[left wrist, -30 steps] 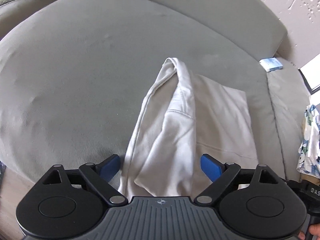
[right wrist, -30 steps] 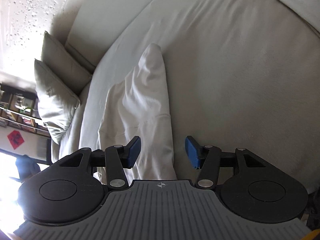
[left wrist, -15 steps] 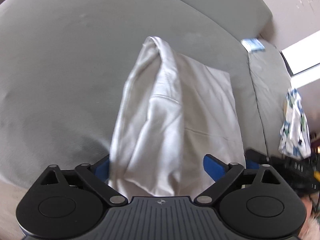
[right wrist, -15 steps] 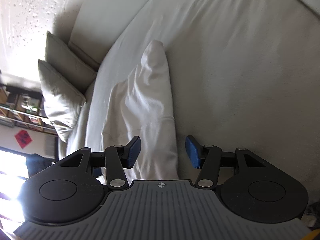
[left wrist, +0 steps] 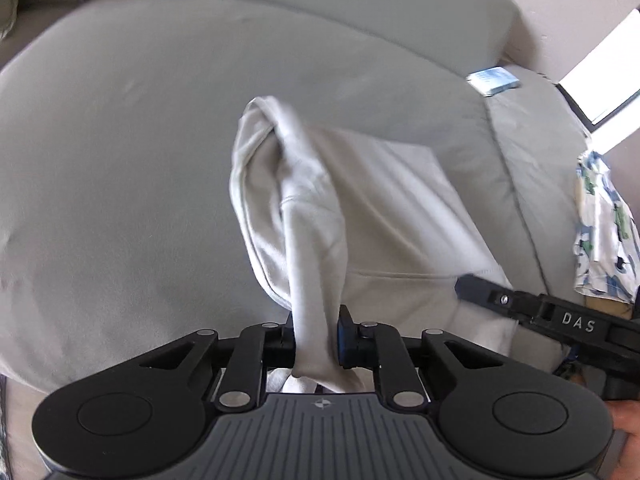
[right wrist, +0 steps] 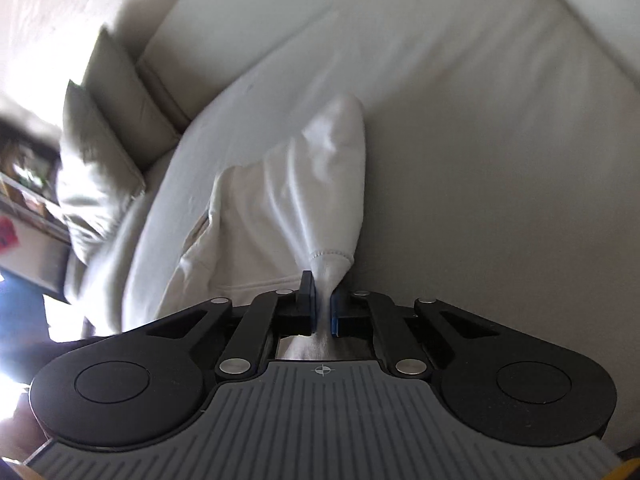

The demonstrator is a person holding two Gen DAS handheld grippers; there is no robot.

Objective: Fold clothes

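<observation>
The left gripper (left wrist: 316,340) is closing, jaws pinching a bunched fold of the white garment (left wrist: 360,208). The right gripper (right wrist: 322,312) is clenched on its near hem. The garment stretches away across the grey sofa cushion (left wrist: 120,160), with bare cushion to its left and beyond.

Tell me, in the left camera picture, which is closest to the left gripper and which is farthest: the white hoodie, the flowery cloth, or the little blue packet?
1. white hoodie: pinched in the closing left gripper.
2. flowery cloth: off to the right.
3. little blue packet: far up the sofa, upper right.
</observation>
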